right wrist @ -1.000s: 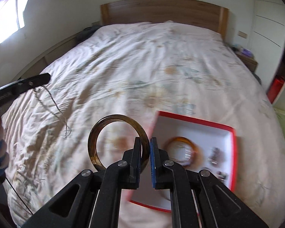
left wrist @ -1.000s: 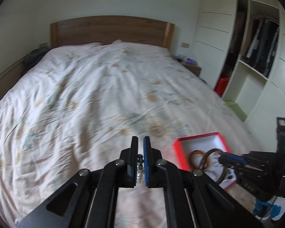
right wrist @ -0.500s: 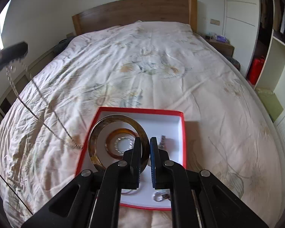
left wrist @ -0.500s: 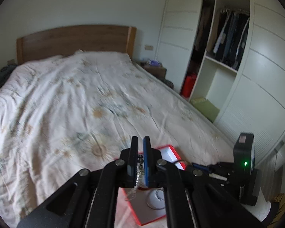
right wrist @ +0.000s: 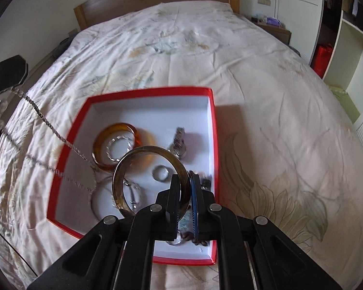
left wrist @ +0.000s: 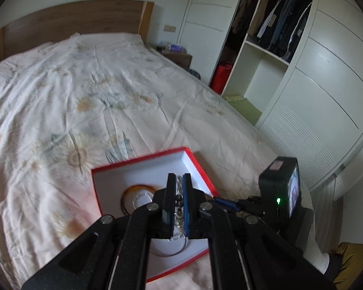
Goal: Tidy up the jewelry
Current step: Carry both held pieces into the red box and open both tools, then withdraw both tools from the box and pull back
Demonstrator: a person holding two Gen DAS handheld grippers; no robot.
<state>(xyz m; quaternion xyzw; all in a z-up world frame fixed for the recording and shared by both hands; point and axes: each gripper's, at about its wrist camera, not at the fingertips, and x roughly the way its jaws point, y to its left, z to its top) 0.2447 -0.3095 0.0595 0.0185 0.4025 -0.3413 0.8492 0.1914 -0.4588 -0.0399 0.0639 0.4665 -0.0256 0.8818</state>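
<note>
A red box with a white inside lies on the bed. It holds an orange bangle, a watch, a ring and other small pieces. My right gripper is shut on a brown translucent bangle, held upright just above the box's near half. My left gripper is shut on a silver chain over the box. In the right wrist view the left gripper is at the left edge. The chain hangs from it, slanting down into the box's left side.
The bed's floral cover stretches back to a wooden headboard. A white wardrobe with hanging clothes stands right of the bed, with a nightstand and a red item beside it.
Both grippers have moved toward the red box and come down over it. The chain's lower end has swung from the bedcover into the box. The brown bangle now hangs over the box's inside.
</note>
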